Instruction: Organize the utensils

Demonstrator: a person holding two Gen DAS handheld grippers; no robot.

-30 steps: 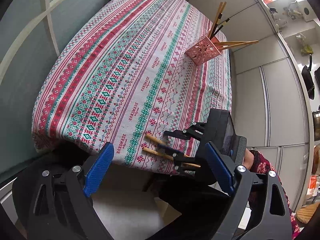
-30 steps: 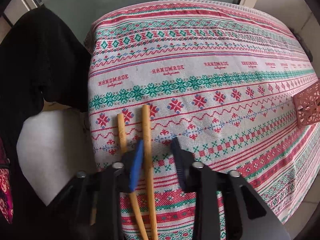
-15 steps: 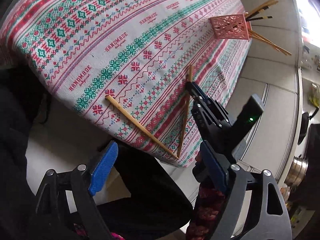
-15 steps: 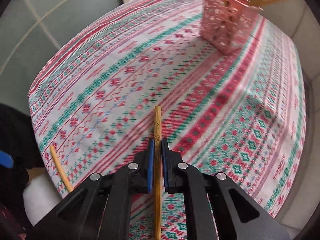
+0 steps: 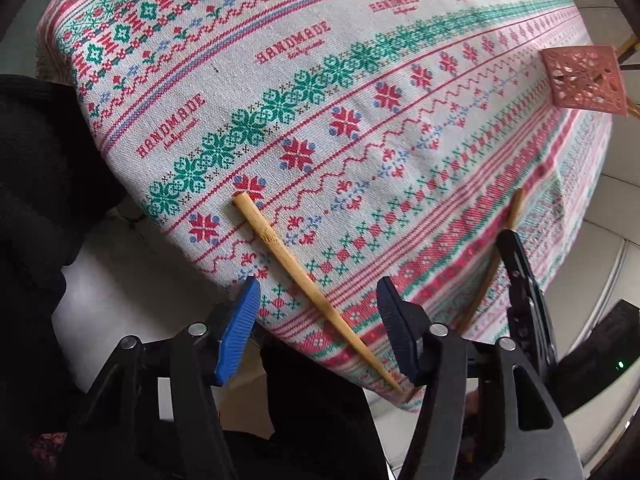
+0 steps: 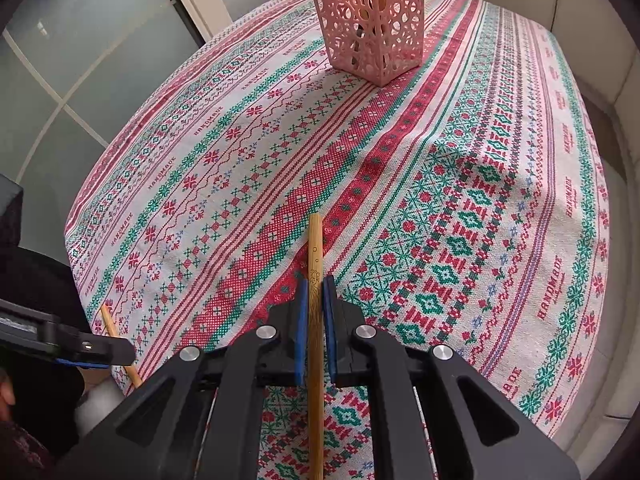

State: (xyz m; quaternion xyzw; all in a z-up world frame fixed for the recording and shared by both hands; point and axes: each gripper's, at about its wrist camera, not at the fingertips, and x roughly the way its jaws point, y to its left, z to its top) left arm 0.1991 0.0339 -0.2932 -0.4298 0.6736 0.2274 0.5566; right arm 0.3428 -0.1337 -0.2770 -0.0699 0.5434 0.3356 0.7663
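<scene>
Left gripper [image 5: 318, 312] was closing around a chopstick [image 5: 304, 276] lying on the tablecloth [image 5: 360, 92], pads not yet touching; right gripper [image 6: 315, 300] clamped a second chopstick [image 6: 315, 248].

pink basket [image 5: 582, 80] partly cropped, held chopstick [image 5: 500, 252] blurred

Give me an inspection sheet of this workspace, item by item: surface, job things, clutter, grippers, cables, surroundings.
Surface: patterned tablecloth covering the table.
Job's things: loose chopstick lying by the near edge; second chopstick held; pink holder upright, sticks inside.
Clutter: nothing seen.
Grippers: left gripper closing around the loose chopstick, pads not touching it; right gripper shut on the second chopstick.
Cables: nothing seen.
Surroundings: glass panel beside the table; dark sleeve.
</scene>
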